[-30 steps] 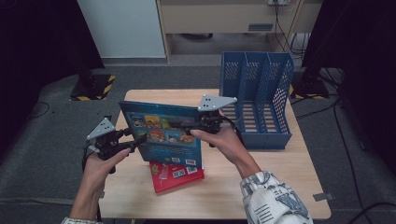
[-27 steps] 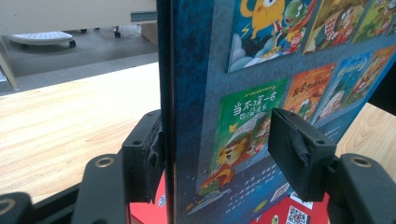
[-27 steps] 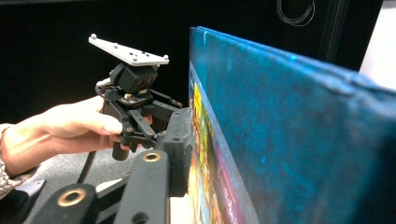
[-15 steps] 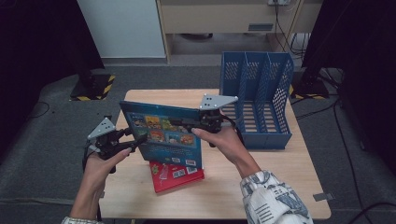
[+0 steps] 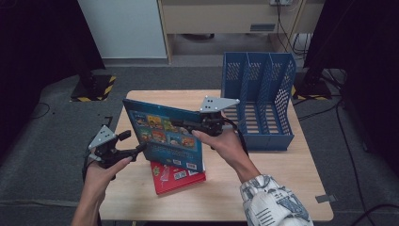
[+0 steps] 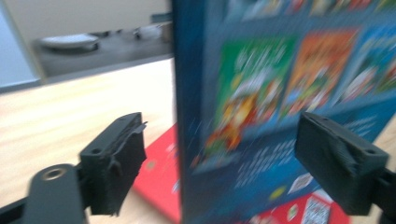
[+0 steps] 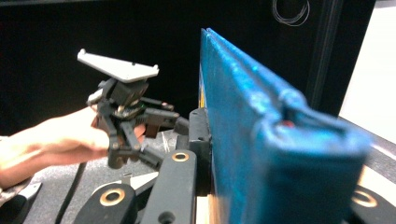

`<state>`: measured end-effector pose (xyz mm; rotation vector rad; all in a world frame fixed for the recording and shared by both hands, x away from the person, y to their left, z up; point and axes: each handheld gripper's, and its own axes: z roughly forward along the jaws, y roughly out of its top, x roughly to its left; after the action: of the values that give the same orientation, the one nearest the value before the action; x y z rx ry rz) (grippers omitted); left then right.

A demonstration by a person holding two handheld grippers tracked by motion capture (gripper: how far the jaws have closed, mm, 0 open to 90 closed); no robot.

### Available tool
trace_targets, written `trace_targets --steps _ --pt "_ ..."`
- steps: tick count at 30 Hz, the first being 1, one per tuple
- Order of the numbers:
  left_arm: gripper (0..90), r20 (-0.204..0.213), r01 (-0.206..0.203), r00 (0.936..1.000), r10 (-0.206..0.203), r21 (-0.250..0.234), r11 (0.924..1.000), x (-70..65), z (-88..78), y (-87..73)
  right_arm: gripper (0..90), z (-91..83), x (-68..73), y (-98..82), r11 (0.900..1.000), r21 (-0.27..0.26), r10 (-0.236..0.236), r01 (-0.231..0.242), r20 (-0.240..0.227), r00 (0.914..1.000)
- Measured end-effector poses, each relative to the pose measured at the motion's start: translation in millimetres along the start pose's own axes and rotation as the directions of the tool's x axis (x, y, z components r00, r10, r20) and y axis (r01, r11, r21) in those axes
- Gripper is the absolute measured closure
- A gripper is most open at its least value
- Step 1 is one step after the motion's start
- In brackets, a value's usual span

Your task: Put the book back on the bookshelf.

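Observation:
A blue picture book point(image 5: 164, 136) is held upright above the table, and my right gripper point(image 5: 182, 123) is shut on its upper right edge. In the right gripper view the book point(image 7: 261, 140) runs edge-on between the jaws. My left gripper point(image 5: 134, 141) is at the book's lower left edge. Its jaws have just been opening. In the left gripper view point(image 6: 224, 172) the book point(image 6: 280, 93) stands between the wide-apart pads point(image 6: 116, 163), touching neither. A red book point(image 5: 176, 176) lies flat on the table below.
A blue slotted file rack point(image 5: 259, 101) stands at the table's back right, its slots facing the person. The wooden table point(image 5: 282, 188) has bare room at front right and far left. Dark floor and cables surround it.
My left gripper's jaws have opened off the blue book's left edge. The book stays up in my right gripper, and both hands have hardly moved.

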<state>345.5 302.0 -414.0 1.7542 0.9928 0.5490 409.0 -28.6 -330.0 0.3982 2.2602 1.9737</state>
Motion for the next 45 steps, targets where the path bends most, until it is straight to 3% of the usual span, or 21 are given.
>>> trace_targets --steps 3,5,11,14,20,24,45 --pt "10.4 -0.051 0.003 0.9987 0.0 0.059 0.9982 7.4 4.0 -23.1 83.1 1.3 2.7 0.8 1.0 -0.002 0.0 0.0 0.021 0.9998" --pt "8.9 -0.041 0.04 0.9985 -0.036 0.082 0.9958 14.6 9.2 -39.0 83.1 2.3 4.7 1.2 1.0 -0.003 -0.003 0.003 0.035 0.9994" --pt "4.7 -0.065 0.056 0.9968 -0.047 0.141 0.9884 26.5 15.5 -61.1 83.3 3.5 6.3 2.5 1.0 -0.012 0.01 -0.009 0.068 0.9976" --pt "4.7 -0.081 0.079 0.9944 -0.069 0.135 0.9876 31.0 13.9 -65.9 83.3 2.8 6.5 3.6 1.0 -0.018 0.012 -0.01 0.085 0.9963" --pt "5.1 -0.102 0.07 0.9933 -0.054 0.164 0.984 33.5 15.8 -71.8 83.4 -0.2 5.9 5.6 1.0 -0.024 0.018 -0.015 0.116 0.993" --pt "5.5 -0.121 0.082 0.9907 -0.063 0.156 0.9843 35.7 15.4 -73.0 83.4 -3.3 3.9 6.8 0.999 -0.028 0.026 -0.022 0.138 0.9901" --pt "6.2 -0.14 0.078 0.9886 -0.054 0.174 0.9816 38.6 16.2 -76.1 83.4 -17.7 -4.4 14.6 0.998 -0.054 0.032 -0.021 0.209 0.9775"
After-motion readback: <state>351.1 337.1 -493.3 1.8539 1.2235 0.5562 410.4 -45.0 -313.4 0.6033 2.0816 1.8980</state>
